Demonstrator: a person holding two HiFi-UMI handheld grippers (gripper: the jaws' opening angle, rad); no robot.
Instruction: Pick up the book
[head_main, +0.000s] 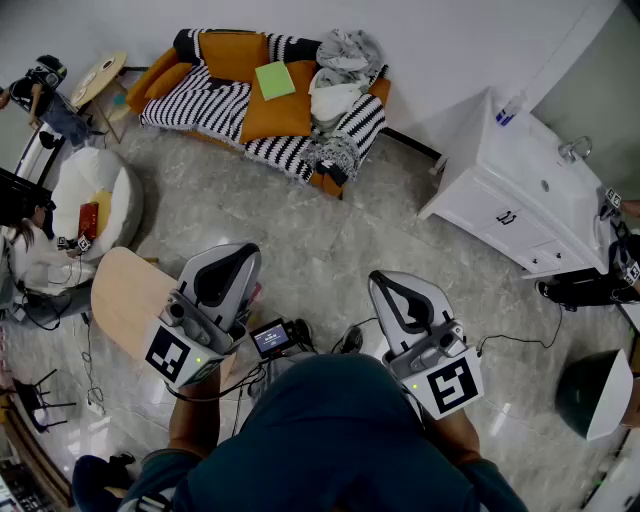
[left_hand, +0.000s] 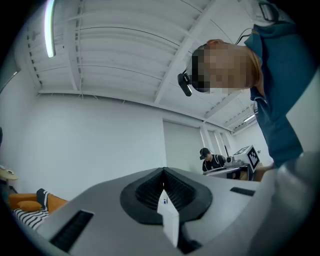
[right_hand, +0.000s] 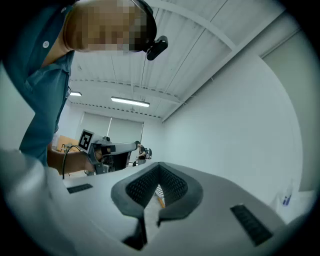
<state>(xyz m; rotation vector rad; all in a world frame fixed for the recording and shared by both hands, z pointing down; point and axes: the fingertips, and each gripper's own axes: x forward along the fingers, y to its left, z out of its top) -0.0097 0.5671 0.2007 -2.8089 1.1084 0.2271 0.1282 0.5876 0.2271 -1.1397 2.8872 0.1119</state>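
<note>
A flat green book lies on an orange cushion of the striped sofa against the far wall in the head view. Both grippers are held close to the person's body, far from the sofa. The left gripper is shut with nothing in it and points toward the sofa. The right gripper is shut and empty too. In the left gripper view the closed jaws point at a white wall and ceiling, with a strip of the sofa at the lower left. The right gripper view shows its closed jaws against wall and ceiling.
A pile of clothes fills the sofa's right end. A white beanbag and a seated person are at the left, a round wooden table by the left gripper, and a white sink cabinet at the right. Cables and a small camera lie on the floor.
</note>
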